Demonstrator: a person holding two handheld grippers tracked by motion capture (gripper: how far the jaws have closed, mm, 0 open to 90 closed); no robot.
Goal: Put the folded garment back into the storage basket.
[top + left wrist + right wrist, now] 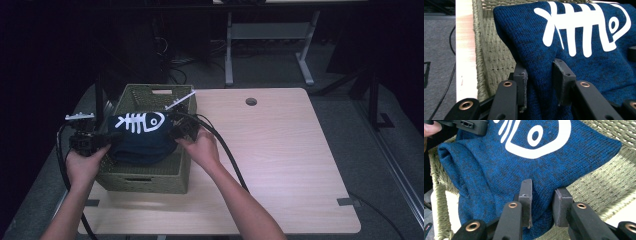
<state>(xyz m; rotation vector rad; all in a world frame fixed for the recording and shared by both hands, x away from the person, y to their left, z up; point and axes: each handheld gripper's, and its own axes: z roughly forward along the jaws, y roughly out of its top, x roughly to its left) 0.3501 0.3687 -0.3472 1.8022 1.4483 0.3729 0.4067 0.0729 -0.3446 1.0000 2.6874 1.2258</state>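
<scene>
A folded dark blue knit garment [137, 135] with a white fish-skeleton print lies in the top of an olive woven basket [145, 177] at the table's left. My left gripper [107, 140] is shut on the garment's left edge; in the left gripper view a thick fold of the garment [529, 37] fills the gap between the pads of the gripper [540, 75]. My right gripper [175, 134] is shut on the right edge, and the right gripper view has the cloth [499, 170] pinched in that gripper [544, 192] above the basket's weave [599, 182].
The light wooden table [280, 150] stretches to the right of the basket, with a round cable hole [251, 101] near its far edge. Black cables trail from both grippers over the table. Beyond the table stand the metal legs of another desk [229, 55].
</scene>
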